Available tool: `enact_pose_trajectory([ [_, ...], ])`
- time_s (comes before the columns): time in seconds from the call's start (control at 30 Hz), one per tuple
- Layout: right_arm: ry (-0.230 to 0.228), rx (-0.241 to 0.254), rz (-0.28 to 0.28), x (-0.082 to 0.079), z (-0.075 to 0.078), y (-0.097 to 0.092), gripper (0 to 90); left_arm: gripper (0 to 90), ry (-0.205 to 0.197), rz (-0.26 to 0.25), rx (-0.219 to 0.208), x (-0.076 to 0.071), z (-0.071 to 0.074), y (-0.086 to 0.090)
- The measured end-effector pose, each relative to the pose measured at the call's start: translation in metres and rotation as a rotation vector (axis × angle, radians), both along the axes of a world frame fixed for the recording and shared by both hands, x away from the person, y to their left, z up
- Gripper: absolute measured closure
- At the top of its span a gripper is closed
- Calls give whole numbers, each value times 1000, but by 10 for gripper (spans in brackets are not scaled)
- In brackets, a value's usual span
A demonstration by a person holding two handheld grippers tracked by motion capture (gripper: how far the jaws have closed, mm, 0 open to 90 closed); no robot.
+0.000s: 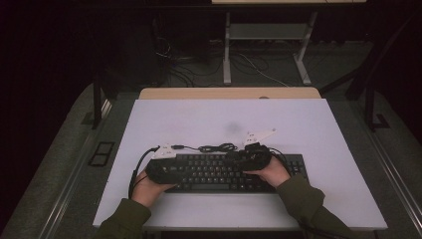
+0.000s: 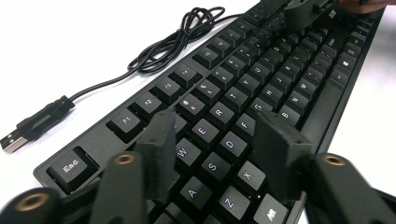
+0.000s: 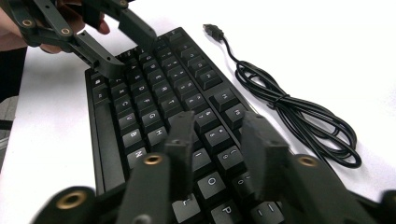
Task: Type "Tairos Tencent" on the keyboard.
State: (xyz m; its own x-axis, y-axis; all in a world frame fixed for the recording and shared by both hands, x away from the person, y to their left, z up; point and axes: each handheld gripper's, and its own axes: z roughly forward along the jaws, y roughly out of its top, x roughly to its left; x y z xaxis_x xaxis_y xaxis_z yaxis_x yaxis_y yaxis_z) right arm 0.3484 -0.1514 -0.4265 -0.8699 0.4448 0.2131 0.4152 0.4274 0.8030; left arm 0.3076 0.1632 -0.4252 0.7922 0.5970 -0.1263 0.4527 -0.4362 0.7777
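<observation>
High view, white table (image 1: 308,124) (dark room); keyboard (image 1: 219,174)

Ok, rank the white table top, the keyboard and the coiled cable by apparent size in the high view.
1. white table top, by far the largest
2. keyboard
3. coiled cable, the smallest, a thin bundle lying behind the keyboard

You worked at a white table (image 1: 308,129) in a dim room, a grey floor (image 1: 59,164) around it and a metal-legged desk (image 1: 227,55) behind.
</observation>
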Motion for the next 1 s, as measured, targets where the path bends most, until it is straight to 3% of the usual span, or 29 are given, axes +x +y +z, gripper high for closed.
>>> enact_pose_trajectory([
  [0.4, 0, -42, 32, -2, -4, 0, 885, 270, -13, 0, -6, 1, -5, 0],
  [1.0, 7, -107, 56, -2, -11, 3, 891, 234, -15, 5, -15, 1, -5, 1],
])
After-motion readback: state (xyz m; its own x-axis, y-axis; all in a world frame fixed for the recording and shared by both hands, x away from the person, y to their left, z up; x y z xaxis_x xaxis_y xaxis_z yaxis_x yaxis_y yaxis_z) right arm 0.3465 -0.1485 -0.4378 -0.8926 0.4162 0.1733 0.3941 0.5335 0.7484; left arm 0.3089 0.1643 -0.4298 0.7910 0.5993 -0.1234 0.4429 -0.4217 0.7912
